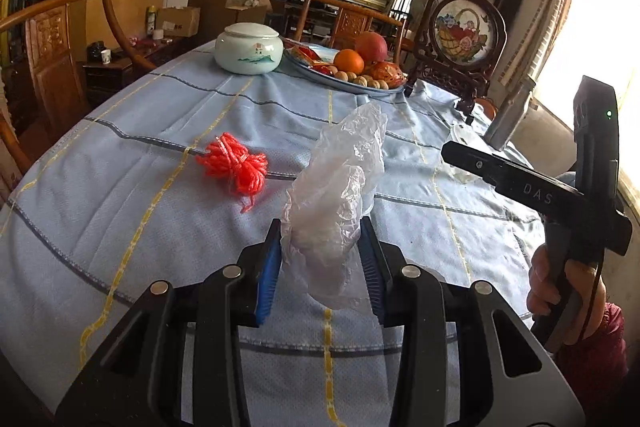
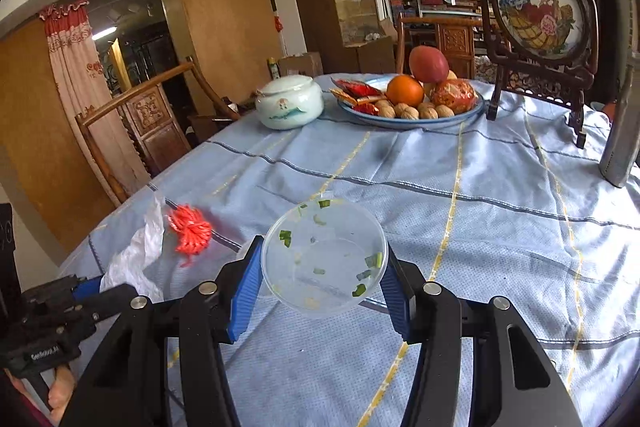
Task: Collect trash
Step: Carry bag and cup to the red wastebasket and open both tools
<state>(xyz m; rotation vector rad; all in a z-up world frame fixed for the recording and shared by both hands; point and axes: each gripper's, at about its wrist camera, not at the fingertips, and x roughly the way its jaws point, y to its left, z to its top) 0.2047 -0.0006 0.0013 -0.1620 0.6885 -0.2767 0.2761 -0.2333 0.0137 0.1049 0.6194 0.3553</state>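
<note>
Left gripper pinching the crumpled clear plastic bag mid-frame, right gripper clamping the greasy round transparent lid lower centre, which I reckon could slip off those pads if tilted.

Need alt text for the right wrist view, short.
The right gripper holds a clear plastic container flecked with green scraps above a blue checked tablecloth. A red string bundle lies left; a fruit plate sits behind.

Right gripper fingertips hidden behind own body; carved chair cropped at left edge.
</note>
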